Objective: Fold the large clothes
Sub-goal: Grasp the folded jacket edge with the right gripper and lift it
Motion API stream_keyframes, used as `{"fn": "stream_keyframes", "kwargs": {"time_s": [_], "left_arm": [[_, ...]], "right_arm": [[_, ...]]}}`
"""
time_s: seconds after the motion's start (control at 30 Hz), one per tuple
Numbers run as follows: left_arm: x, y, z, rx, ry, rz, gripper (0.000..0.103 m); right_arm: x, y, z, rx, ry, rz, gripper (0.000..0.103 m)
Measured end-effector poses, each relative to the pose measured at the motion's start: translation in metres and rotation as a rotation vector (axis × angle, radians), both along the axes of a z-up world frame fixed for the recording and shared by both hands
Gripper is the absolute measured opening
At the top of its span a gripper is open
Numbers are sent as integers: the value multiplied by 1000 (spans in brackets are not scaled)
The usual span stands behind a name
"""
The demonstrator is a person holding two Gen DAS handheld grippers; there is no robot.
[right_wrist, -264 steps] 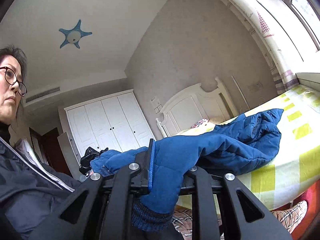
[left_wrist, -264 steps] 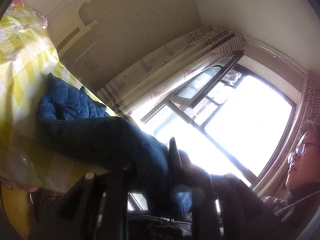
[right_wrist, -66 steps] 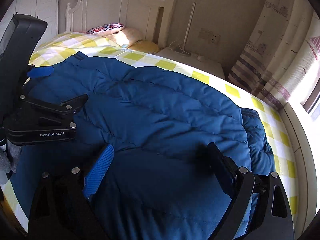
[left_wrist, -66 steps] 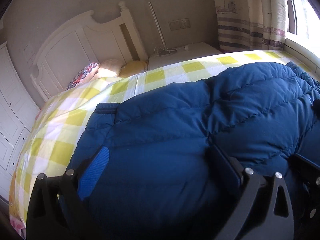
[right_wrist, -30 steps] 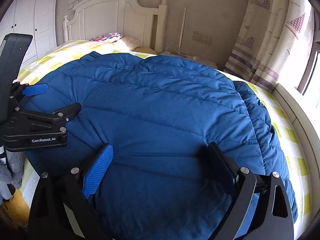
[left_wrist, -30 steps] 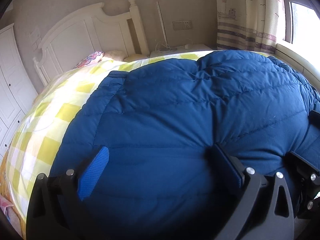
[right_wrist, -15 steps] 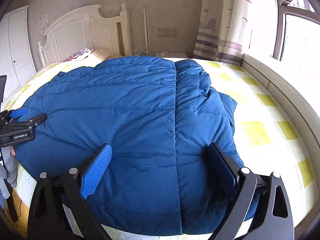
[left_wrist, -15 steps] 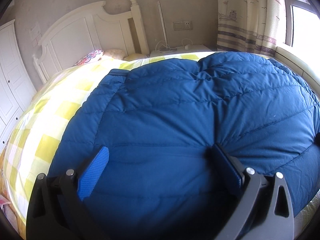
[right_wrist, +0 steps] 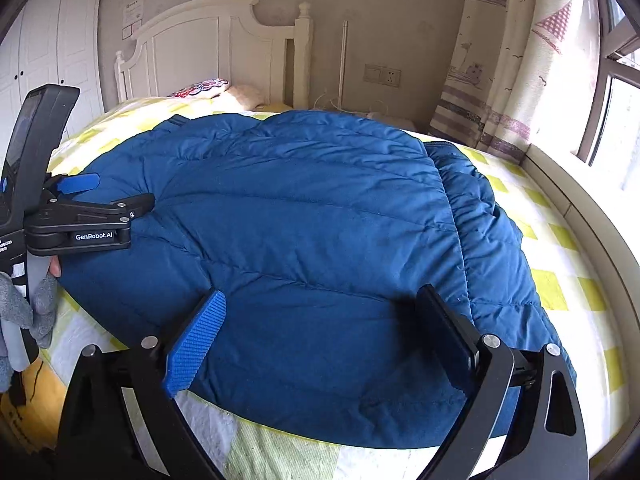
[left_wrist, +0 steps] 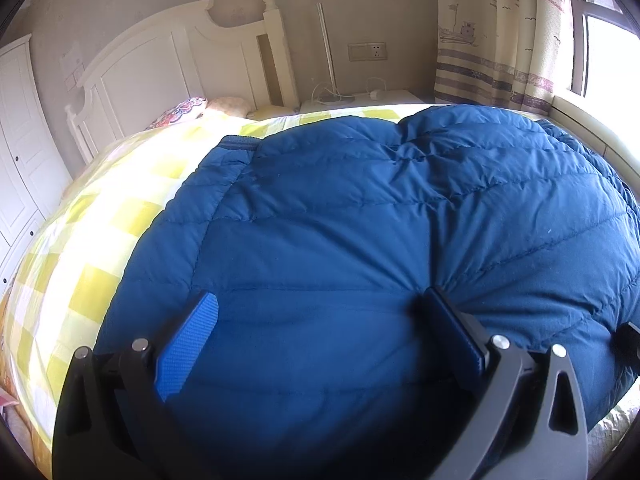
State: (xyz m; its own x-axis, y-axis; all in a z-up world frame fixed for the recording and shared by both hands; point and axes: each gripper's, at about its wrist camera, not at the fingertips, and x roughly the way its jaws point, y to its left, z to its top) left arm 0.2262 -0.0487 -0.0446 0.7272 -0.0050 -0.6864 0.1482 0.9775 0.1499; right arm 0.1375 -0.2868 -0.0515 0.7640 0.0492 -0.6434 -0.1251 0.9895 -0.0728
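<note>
Blue padded jacket lies spread flat on the checked bed. Right gripper fingers spread wide, holding nothing, over its near hem; left gripper likewise wide and empty. Judged: between folds. Next move needs a fresh hold on an edge.

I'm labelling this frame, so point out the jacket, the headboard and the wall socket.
Jacket (right_wrist: 304, 224): right wrist view, middle of its quilted back.
Headboard (right_wrist: 196, 52): right wrist view, white centre panel.
Socket (left_wrist: 367, 51): left wrist view, its faceplate.
</note>
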Motion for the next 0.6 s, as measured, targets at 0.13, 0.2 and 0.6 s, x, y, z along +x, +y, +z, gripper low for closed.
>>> {"fn": "stream_keyframes", "kwargs": {"time_s": [0.13,0.2,0.6], "left_arm": [[1,1,0,-8,4,0,101],[1,2,0,-6,5,0,101],[0,-2,-1,11,10,1,101]], "right_arm": [[-28,-45,10,249,-19,-62,92],[-52,-68,8,388,-14,-100,92],[-45,-107,-29,712,94,-192,96]]}}
